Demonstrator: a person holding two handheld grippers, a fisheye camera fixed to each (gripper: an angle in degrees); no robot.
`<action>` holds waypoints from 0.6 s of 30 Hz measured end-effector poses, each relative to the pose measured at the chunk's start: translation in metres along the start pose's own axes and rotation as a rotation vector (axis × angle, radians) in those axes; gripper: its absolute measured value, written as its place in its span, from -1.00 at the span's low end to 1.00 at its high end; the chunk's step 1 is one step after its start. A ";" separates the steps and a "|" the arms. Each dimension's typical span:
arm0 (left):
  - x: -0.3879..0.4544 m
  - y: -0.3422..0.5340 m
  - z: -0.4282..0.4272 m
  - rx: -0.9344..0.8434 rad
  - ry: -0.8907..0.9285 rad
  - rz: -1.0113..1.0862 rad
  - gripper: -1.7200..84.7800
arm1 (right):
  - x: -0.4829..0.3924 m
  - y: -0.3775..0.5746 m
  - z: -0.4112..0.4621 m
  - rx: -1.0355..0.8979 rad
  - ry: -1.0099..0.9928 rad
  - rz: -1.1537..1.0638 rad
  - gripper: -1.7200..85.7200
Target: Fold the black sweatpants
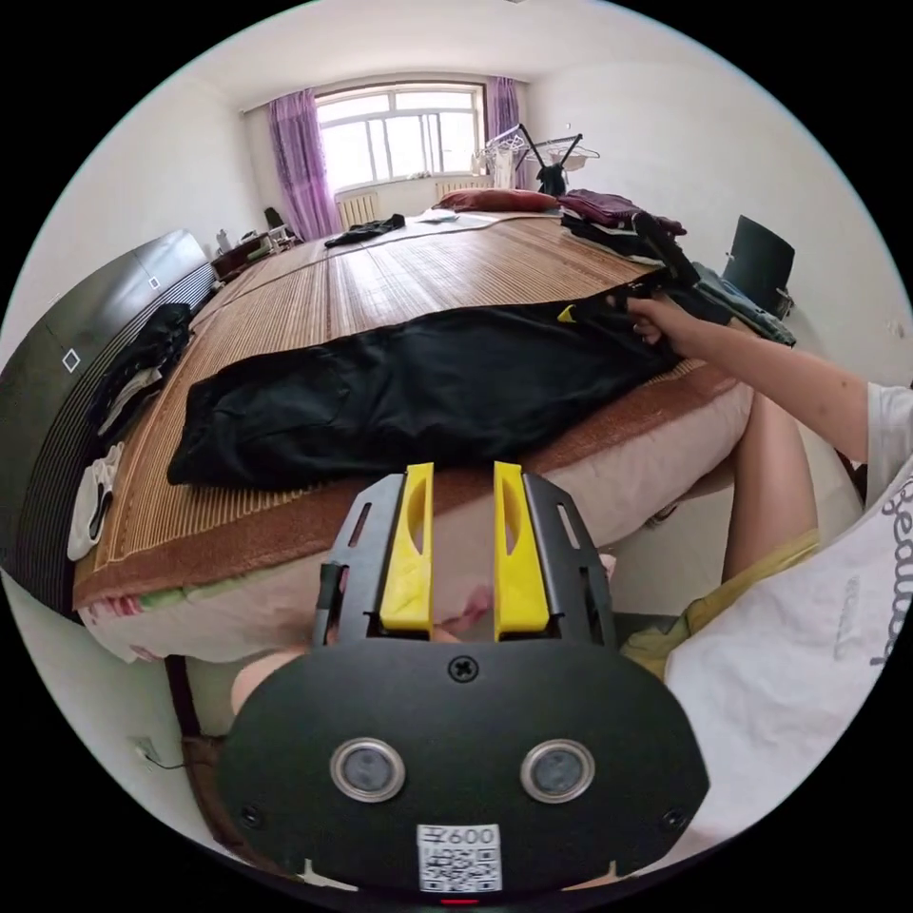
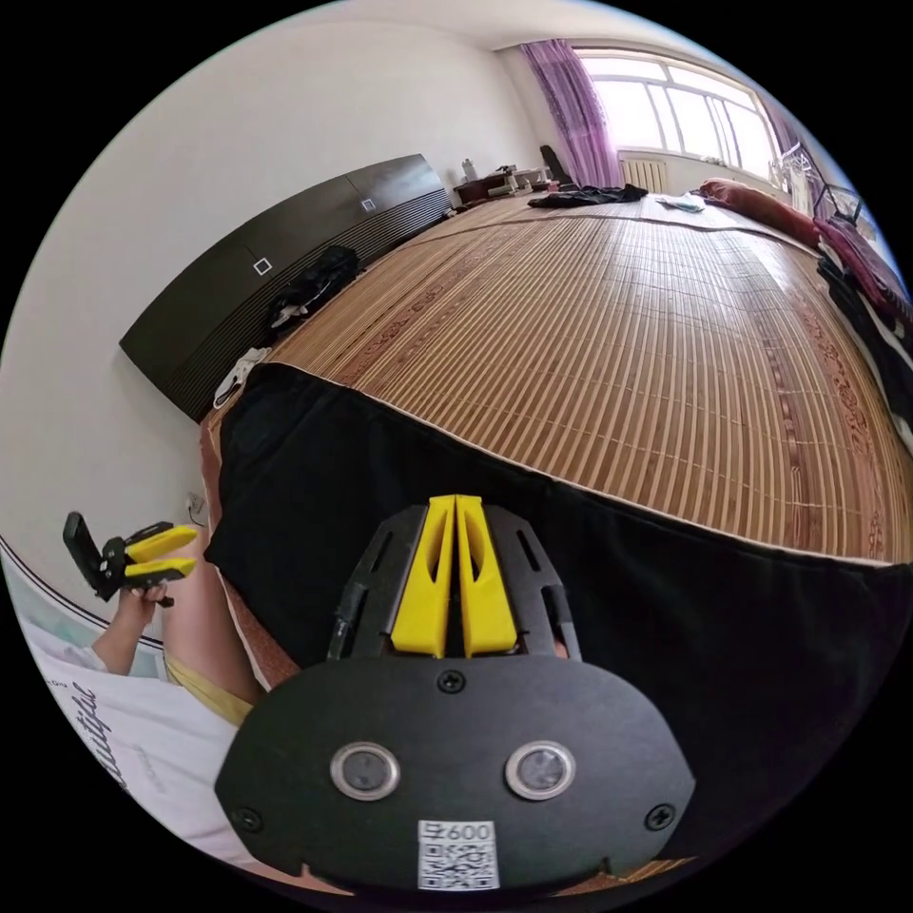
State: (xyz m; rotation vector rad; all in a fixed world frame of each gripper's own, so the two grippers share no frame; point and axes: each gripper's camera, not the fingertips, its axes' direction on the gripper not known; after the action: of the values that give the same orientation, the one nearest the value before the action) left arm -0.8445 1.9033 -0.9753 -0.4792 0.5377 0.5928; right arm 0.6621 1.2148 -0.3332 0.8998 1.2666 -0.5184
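Black sweatpants (image 1: pixel 409 380) stretched along the bamboo mat's (image 1: pixel 380 276) near edge, right gripper (image 2: pixel 455 533) clenched on one end, left gripper (image 1: pixel 463 495) released off the bed, clothes piles (image 1: pixel 618 214) at the far corner.

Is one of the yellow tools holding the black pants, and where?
The right tool looks shut on the black sweatpants at one end, near their edge. The left tool is open, off the bed, holding nothing.
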 end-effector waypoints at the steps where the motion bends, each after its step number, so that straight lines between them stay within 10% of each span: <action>1: 0.003 0.004 0.007 0.006 0.009 -0.001 -0.74 | 0.001 0.001 0.002 0.001 0.007 -0.005 -0.98; 18: -0.037 0.074 0.167 0.136 0.091 -0.425 -0.81 | 0.006 0.021 0.036 0.006 0.121 -0.075 -0.98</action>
State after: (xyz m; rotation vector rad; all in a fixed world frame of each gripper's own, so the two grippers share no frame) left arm -0.8623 2.0366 -0.8464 -0.4750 0.5384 0.1274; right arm 0.7006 1.1985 -0.3316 0.9023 1.4135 -0.5337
